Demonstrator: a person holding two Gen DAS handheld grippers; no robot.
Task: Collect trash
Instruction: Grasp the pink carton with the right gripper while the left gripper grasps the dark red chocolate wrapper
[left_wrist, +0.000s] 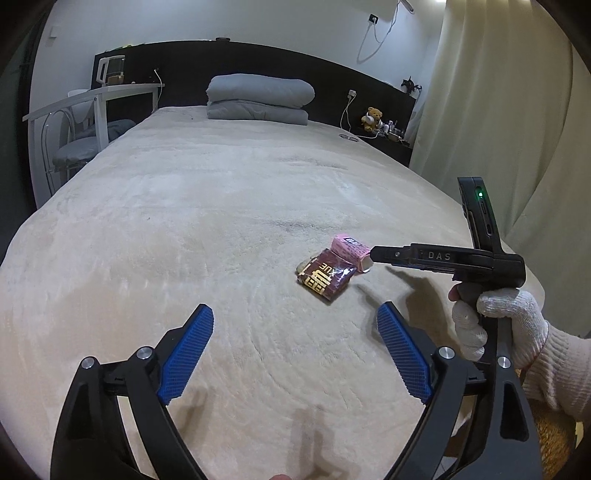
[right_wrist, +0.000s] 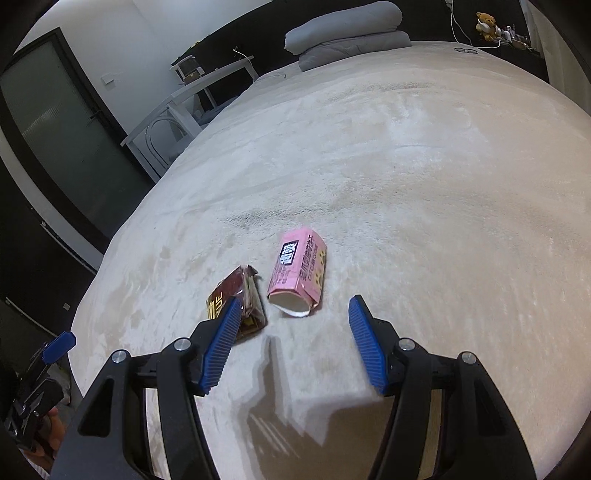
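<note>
Both grippers are hovering empty over the beige bed (left_wrist: 184, 206), the left gripper (left_wrist: 295, 350) gaping wide and the right gripper (right_wrist: 291, 328) half-spread before the pink carton (right_wrist: 299, 273) reading "CAT CLAW COOKIE", whose torn mouth only the right wrist view is showing, beside a maroon packet (left_wrist: 327, 277) lettered "XUE".

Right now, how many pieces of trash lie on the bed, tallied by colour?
Pink carton: 1
Dark red wrapper: 1
Total: 2, lying close together on the beige bed cover.
</note>
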